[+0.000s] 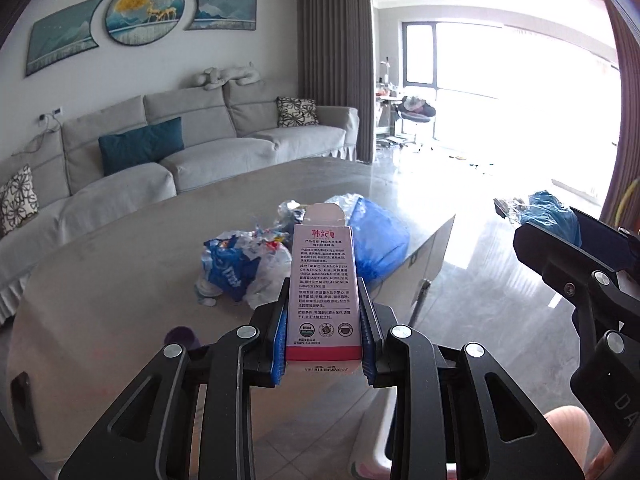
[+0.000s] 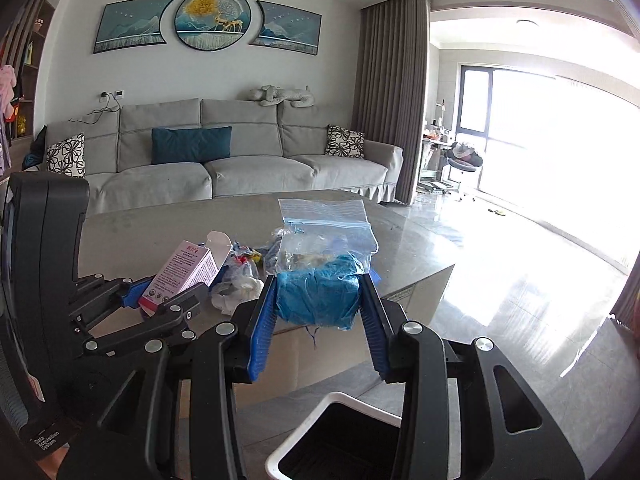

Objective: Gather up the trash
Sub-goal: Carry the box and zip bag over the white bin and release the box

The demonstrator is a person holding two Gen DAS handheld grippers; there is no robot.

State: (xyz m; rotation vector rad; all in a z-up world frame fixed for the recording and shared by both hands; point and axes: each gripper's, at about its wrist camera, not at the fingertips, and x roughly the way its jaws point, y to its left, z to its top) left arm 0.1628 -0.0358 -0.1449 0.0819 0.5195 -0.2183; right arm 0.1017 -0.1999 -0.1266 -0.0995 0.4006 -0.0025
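My left gripper [image 1: 323, 300] is shut on a pink and white carton [image 1: 322, 280] with its top flap open, held upright above the grey table [image 1: 120, 272]. It also shows in the right wrist view [image 2: 184, 270]. My right gripper [image 2: 320, 296] is shut on a clear zip bag with a crumpled blue wad inside [image 2: 320, 276], held above a white-rimmed bin [image 2: 340, 440]. The bag also shows in the left wrist view [image 1: 554, 210]. A pile of wrappers and plastic bags [image 1: 244, 264] lies on the table beyond the carton.
A large blue plastic bag [image 1: 380, 240] lies on the table by the pile. A purple object [image 1: 182, 338] sits near the left fingers. A grey sofa [image 2: 240, 152] stands behind the table. Shiny floor stretches to the right toward a bright window.
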